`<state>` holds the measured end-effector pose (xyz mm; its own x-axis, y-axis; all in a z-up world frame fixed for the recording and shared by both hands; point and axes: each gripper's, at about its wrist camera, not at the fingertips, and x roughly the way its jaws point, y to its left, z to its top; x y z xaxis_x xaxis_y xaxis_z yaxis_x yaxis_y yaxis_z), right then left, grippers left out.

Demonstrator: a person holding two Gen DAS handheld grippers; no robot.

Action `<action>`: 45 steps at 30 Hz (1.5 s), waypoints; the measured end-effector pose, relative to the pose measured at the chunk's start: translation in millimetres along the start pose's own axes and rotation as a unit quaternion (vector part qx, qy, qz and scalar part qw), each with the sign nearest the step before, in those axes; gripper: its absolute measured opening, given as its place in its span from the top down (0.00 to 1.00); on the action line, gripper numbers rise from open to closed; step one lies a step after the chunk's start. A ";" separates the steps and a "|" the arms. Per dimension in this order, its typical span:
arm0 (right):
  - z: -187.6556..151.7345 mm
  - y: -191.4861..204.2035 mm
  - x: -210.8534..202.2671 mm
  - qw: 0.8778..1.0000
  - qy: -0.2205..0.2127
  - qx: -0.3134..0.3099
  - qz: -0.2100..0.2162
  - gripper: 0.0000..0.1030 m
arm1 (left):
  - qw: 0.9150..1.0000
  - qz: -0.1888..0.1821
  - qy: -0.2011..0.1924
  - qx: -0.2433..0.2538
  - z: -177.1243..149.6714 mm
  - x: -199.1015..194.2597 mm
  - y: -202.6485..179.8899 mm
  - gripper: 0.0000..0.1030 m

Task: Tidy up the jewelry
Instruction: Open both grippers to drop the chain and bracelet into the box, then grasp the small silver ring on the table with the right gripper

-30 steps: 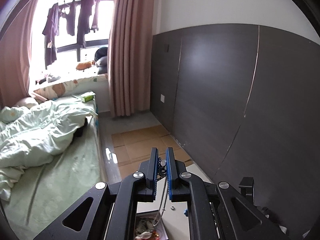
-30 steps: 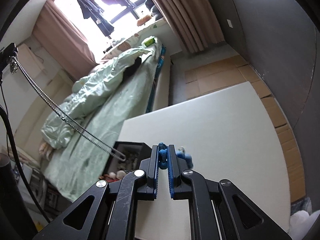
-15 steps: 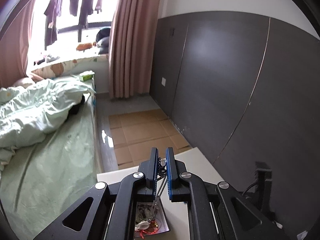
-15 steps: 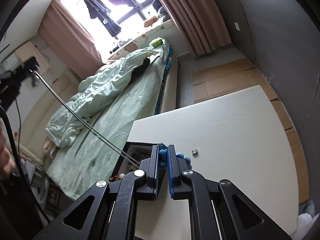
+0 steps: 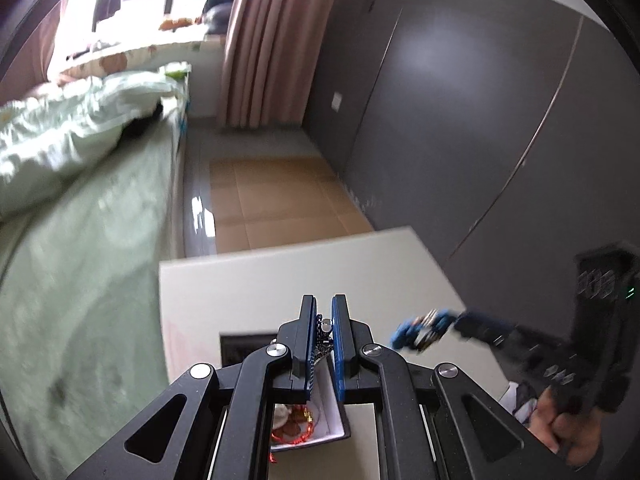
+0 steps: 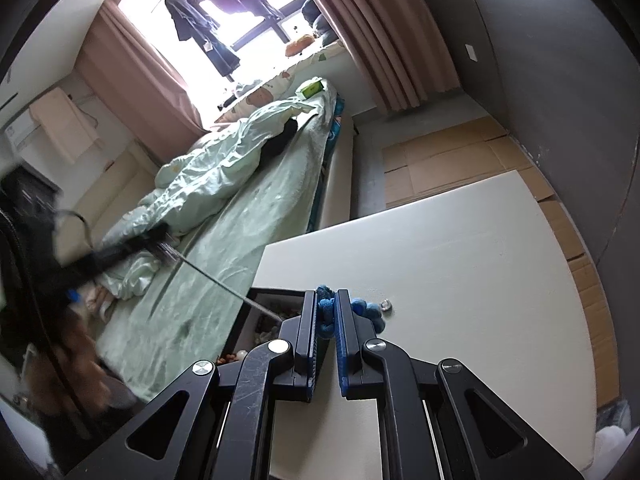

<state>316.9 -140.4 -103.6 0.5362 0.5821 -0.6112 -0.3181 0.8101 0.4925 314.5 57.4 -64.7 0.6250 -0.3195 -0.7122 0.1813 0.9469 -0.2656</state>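
My left gripper [image 5: 324, 305] is shut on a silver chain necklace [image 5: 322, 336], just above a black jewelry box [image 5: 239, 346] with a white lining. The chain [image 6: 218, 280] runs taut from the blurred left gripper [image 6: 162, 249] down into the box [image 6: 246, 322]. Red and pale trinkets [image 5: 298, 428] lie inside. My right gripper [image 6: 326, 295] is shut on a blue beaded bracelet [image 6: 367, 310], held low over the white table [image 6: 440, 256]. In the left wrist view the right gripper [image 5: 425, 327] sits to the right, with a hand [image 5: 568, 432] behind it.
A small silver piece [image 6: 386, 305] lies on the table just past the blue beads. A bed with a pale green quilt [image 6: 240, 184] runs along the table's left edge. Cardboard sheets [image 5: 276, 204] cover the floor beyond, and a dark wall panel [image 5: 460, 128] stands on the right.
My left gripper has come down with the necklace, so the chain now hangs low into the box. The right gripper has stayed where it was with the blue bracelet.
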 end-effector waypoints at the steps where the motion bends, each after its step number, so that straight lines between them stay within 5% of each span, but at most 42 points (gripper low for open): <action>1: 0.5 0.2 -1.1 1.000 -0.004 0.002 0.001 0.91 | 1.000 -0.006 0.013 0.002 -2.5 7.5 0.8 0.92; 13: 1.4 16.1 10.4 0.999 -0.017 0.008 0.028 0.91 | 0.994 -0.028 0.072 -0.072 -14.1 34.4 35.1 0.91; 16: 1.6 24.9 14.6 0.999 -0.022 0.004 0.040 0.91 | 0.994 -0.029 0.065 -0.083 -14.1 26.8 42.8 0.78; 18: 0.9 31.0 19.8 0.999 -0.021 0.001 0.050 0.91 | 0.994 -0.022 0.056 -0.087 -14.5 19.8 48.1 0.56; 20: -1.2 37.9 26.6 0.998 -0.015 -0.004 0.057 0.91 | 0.995 -0.016 0.039 -0.089 -14.5 10.9 53.7 0.45; 27: -6.0 53.7 49.6 0.997 0.011 -0.015 0.069 0.91 | 0.994 -0.010 0.029 -0.100 -14.5 0.6 72.0 0.43; 29: -7.4 59.3 59.4 0.998 0.032 -0.024 0.055 0.87 | 0.994 -0.010 0.028 -0.103 -14.0 0.2 75.4 0.43; 31: -8.2 59.8 65.1 0.998 0.048 -0.029 0.036 0.54 | 0.994 -0.015 0.023 -0.104 -15.0 -2.3 77.5 0.43; 32: -8.2 59.4 63.9 0.998 0.046 -0.030 0.028 0.48 | 0.994 -0.019 0.020 -0.103 -15.0 -3.6 77.3 0.43; 38: -1.9 38.4 43.4 0.999 0.023 -0.023 0.010 0.47 | 0.996 -0.019 0.010 -0.090 -15.2 -8.7 70.2 0.32; 45: 7.0 17.7 44.3 0.998 0.047 -0.046 -0.026 0.47 | 0.997 -0.012 0.013 -0.070 -14.8 -3.0 60.9 0.28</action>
<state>340.6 -100.7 -117.6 0.4803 0.5393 -0.6917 -0.3645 0.8400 0.4019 312.4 115.5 -88.4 0.6016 -0.3443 -0.7208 0.0864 0.9251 -0.3697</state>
